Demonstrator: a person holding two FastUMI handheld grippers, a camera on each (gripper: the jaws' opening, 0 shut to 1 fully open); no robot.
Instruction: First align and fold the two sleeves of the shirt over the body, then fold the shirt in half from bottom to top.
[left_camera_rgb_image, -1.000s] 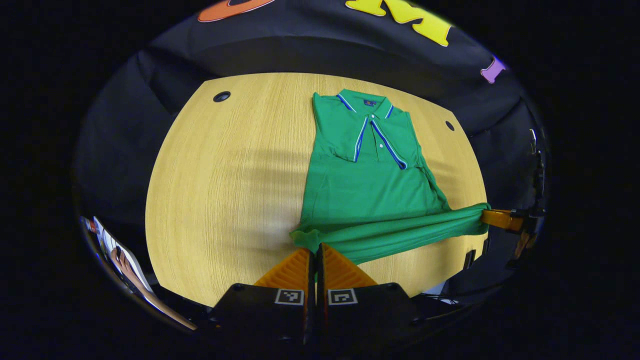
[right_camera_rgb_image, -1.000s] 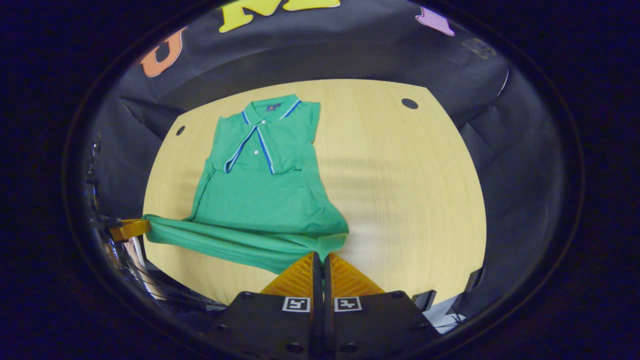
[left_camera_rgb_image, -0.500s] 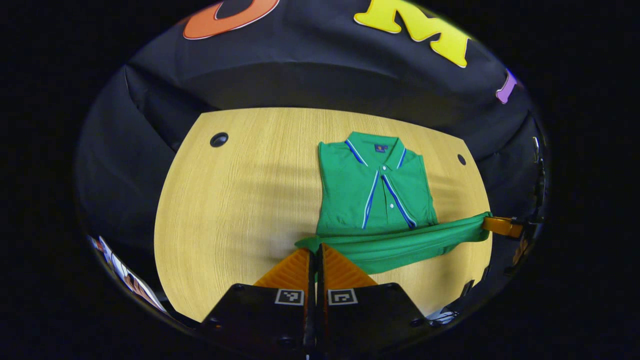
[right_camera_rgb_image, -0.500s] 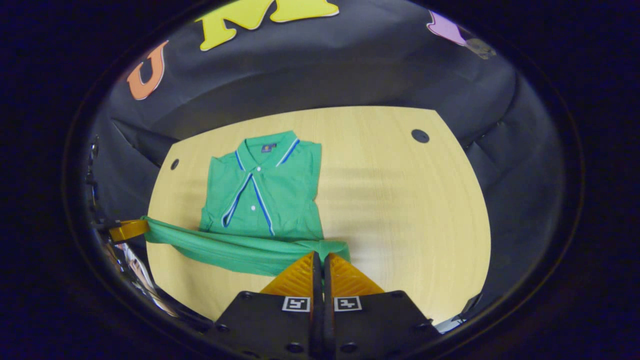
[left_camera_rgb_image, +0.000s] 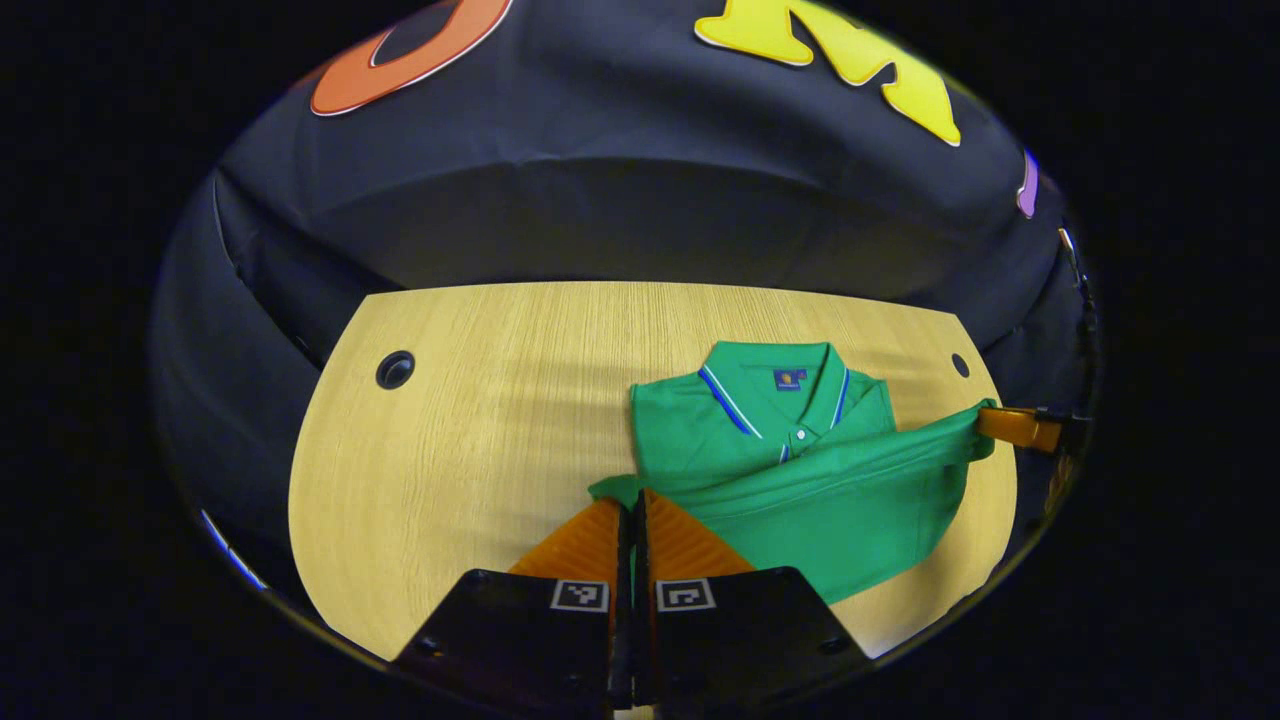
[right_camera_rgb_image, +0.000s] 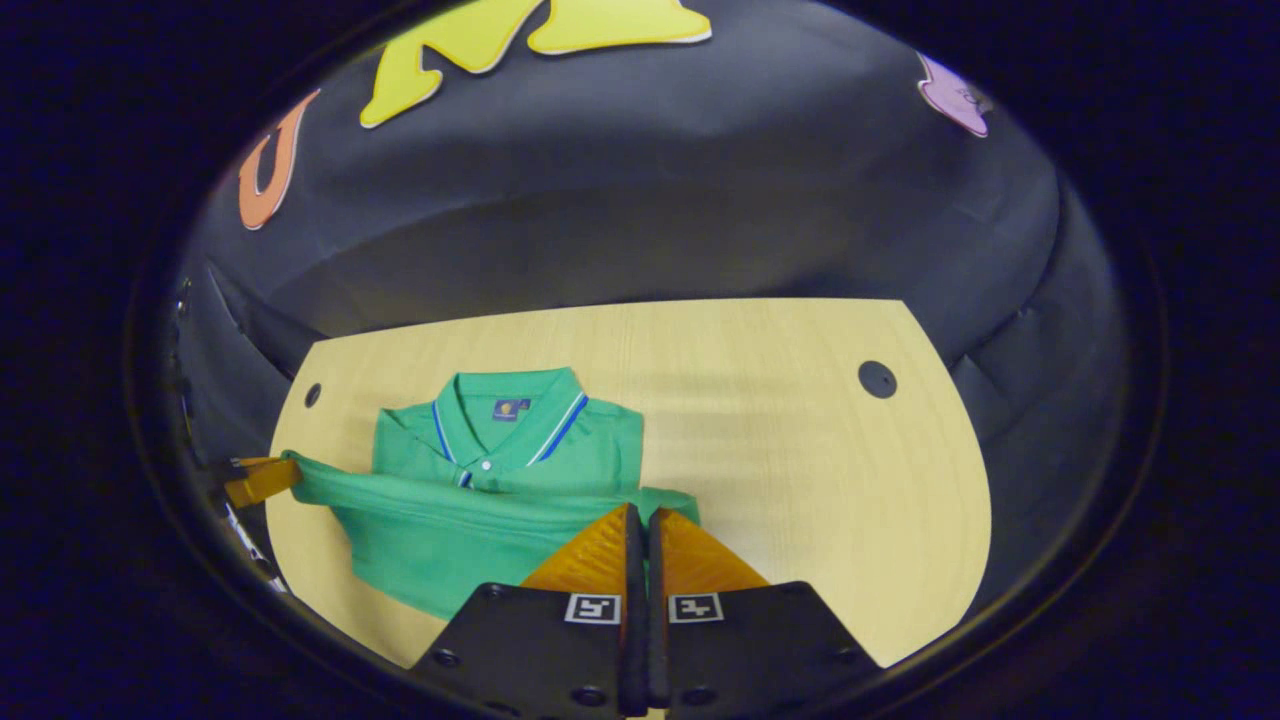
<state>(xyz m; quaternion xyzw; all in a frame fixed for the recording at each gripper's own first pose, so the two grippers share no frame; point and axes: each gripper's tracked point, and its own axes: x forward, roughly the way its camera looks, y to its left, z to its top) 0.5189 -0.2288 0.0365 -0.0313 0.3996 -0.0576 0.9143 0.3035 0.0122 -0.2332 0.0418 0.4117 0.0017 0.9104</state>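
Observation:
A green polo shirt (left_camera_rgb_image: 820, 500) (right_camera_rgb_image: 470, 520) with blue-and-white trim lies on the wooden table (left_camera_rgb_image: 470, 450) (right_camera_rgb_image: 800, 450), sleeves folded in. Its bottom hem is lifted and stretched taut over the body, reaching just below the collar (left_camera_rgb_image: 785, 385) (right_camera_rgb_image: 510, 415). My left gripper (left_camera_rgb_image: 632, 497) is shut on the hem's left corner. My right gripper (right_camera_rgb_image: 641, 510) is shut on the hem's right corner. Each view shows the other gripper farther off, at the hem's far end: the right gripper (left_camera_rgb_image: 1015, 428) and the left gripper (right_camera_rgb_image: 262, 478).
The table has round cable holes (left_camera_rgb_image: 395, 369) (left_camera_rgb_image: 960, 365) (right_camera_rgb_image: 877, 379) (right_camera_rgb_image: 313, 394) near its far corners. Black cloth walls close in behind and beside the table. Bare wood stretches left of the shirt in the left gripper view, right of it in the right gripper view.
Both grippers have carried the hem up the shirt toward the collar. The lower body now lies doubled over the chest, covering most of the placket.

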